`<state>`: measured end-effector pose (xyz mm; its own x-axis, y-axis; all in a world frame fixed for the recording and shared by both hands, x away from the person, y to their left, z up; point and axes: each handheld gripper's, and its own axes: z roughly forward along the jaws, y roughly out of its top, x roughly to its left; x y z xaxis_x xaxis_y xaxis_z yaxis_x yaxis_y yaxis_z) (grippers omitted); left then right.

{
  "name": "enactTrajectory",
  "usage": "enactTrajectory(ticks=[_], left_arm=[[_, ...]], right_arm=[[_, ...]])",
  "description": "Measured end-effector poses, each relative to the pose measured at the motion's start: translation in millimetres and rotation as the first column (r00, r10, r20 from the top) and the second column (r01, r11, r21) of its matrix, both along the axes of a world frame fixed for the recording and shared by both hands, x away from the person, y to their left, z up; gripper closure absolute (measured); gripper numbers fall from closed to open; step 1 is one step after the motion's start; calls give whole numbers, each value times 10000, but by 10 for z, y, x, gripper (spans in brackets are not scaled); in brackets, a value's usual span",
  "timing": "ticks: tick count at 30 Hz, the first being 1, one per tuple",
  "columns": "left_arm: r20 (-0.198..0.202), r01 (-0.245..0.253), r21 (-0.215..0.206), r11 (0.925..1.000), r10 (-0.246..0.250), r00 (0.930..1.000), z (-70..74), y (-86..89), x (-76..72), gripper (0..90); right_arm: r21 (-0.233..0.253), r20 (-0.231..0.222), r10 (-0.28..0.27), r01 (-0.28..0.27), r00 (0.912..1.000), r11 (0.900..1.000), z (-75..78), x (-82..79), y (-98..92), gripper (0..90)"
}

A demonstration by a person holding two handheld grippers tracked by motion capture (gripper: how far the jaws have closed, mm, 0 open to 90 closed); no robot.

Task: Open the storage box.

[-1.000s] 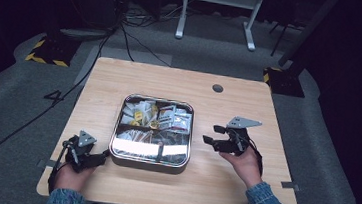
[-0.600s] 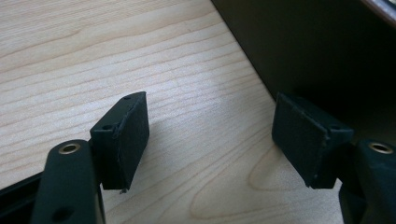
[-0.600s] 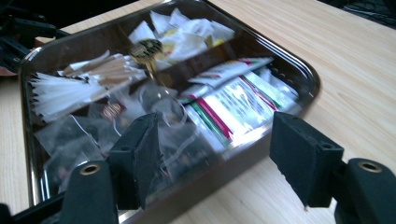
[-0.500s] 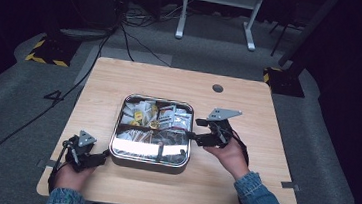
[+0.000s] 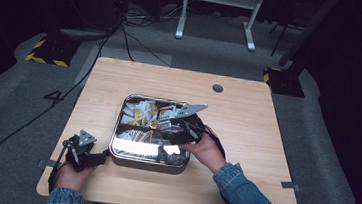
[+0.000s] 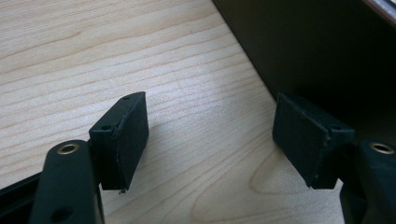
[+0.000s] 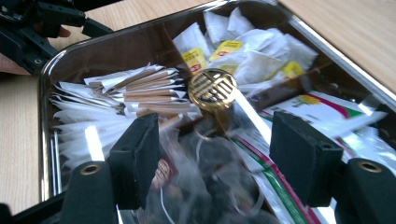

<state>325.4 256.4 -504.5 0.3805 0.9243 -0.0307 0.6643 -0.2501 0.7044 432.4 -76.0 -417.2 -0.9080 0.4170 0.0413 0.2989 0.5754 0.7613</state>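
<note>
A shallow metal tin (image 5: pixel 123 152) sits in the middle of the wooden table (image 5: pixel 248 113), divided into compartments and covered by a clear lid with a round gold knob (image 7: pixel 212 89) at its centre. The right gripper (image 5: pixel 178 132) hangs over the tin, its jaws spread apart with nothing between them, the knob just beyond their tips. Under the lid, white packets with yellow labels (image 7: pixel 243 49) fill the compartment beyond the knob, paper sticks (image 7: pixel 140 93) lie to one side of it, and flat printed sachets (image 7: pixel 322 109) to the other. Glare on the lid blurs what lies nearest the jaws.

The left gripper (image 5: pixel 83 155) rests on the table just beside the tin's near left corner, jaws open and empty, one pad close to the tin's dark side wall (image 6: pixel 322 51). A small dark round hole (image 5: pixel 217 88) marks the table beyond the tin.
</note>
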Motion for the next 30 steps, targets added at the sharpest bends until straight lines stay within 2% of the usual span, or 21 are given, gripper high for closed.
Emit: enactTrajectory(ticks=[1,4,7,8,10,12,13,14,15,30], left_arm=[[0,0,0,10000,0,10000,0,0,0,275],[3,0,5,10000,0,10000,0,1,0,275],[-1,5,2,10000,-5,10000,0,0,0,275],[-2,2,-2,10000,-2,10000,0,0,0,275],[-3,4,3,10000,-4,10000,0,0,0,275],[3,0,7,10000,0,10000,0,0,0,275],[-2,4,4,10000,-4,10000,0,0,0,275],[-2,4,4,10000,-4,10000,0,0,0,275],[-20,16,14,10000,-16,10000,2,1,-1,275],[10,-7,-6,10000,7,10000,-1,0,4,275]], right_arm=[[0,0,0,0,10000,10000,0,0,0,332],[-134,-275,55,-58,9996,9999,-49,66,169,338],[-288,-293,40,-49,9996,9996,-66,105,251,345],[-447,-350,-47,31,9994,9990,-94,140,325,365],[-547,-385,-119,98,9992,9985,-115,161,355,378],[-725,-604,-298,254,9977,9970,-172,205,408,416],[-598,-378,-287,264,9989,9979,-196,204,422,534],[-598,-378,-287,264,9989,9979,-196,204,422,534],[-345,39,-62,63,10000,9994,-237,175,417,575],[-295,185,-211,217,9996,9993,-230,153,418,581]])
